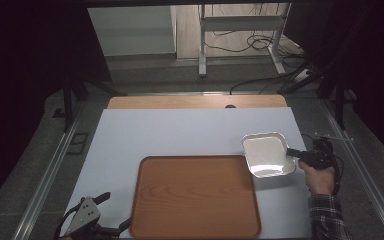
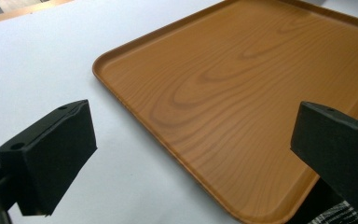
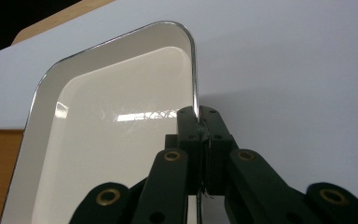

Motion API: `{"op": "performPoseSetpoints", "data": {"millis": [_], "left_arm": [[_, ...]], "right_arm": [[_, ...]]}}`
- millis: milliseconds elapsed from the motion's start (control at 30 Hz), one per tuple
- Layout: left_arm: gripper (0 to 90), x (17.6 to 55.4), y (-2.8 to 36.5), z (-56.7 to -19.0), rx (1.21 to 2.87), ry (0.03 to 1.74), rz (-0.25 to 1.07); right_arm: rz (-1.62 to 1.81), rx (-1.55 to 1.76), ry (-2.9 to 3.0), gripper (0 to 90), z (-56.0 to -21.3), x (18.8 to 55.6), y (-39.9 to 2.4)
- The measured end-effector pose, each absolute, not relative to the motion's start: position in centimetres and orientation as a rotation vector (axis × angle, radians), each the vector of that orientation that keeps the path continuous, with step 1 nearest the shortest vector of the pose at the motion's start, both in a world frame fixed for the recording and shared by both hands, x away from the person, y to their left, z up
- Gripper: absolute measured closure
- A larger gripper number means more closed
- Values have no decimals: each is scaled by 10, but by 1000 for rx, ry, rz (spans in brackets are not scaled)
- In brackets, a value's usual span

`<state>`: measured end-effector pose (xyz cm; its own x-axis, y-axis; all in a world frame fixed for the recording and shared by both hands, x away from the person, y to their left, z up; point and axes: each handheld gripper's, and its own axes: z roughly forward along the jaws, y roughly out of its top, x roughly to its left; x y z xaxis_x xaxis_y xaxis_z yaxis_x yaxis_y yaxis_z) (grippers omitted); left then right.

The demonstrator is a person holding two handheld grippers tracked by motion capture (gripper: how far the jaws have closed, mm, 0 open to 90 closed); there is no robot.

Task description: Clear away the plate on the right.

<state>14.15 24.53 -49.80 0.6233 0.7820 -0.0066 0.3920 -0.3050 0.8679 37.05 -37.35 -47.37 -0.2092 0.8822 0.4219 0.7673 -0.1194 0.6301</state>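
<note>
Right gripper [image 1: 294, 152] pinching the rim of the white dish [image 1: 267, 154], jaws pressed together on the thin edge, as seen in the right gripper view [image 3: 198, 122]. Dish held at roughly 3 o'clock of the wooden tray [image 1: 195, 197], overhanging the tray's far right corner, above the white table sheet [image 1: 180, 132]. Left gripper [image 1: 111, 212] spread wide and empty, parked at 7 o'clock beside the tray. Risks noted: narrow single-edge grip, likely to let the glossy dish pivot or slip; possible clipping of the tray rim on lowering; possible drop onto the sheet.
</note>
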Motion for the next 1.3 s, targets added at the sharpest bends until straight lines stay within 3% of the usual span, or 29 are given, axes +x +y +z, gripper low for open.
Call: {"op": "performPoseSetpoints", "data": {"millis": [1300], "left_arm": [[0,142,243,-498,1942,923,534]], "right_arm": [[1347,1764,2215,883,-476,322,-282]]}}
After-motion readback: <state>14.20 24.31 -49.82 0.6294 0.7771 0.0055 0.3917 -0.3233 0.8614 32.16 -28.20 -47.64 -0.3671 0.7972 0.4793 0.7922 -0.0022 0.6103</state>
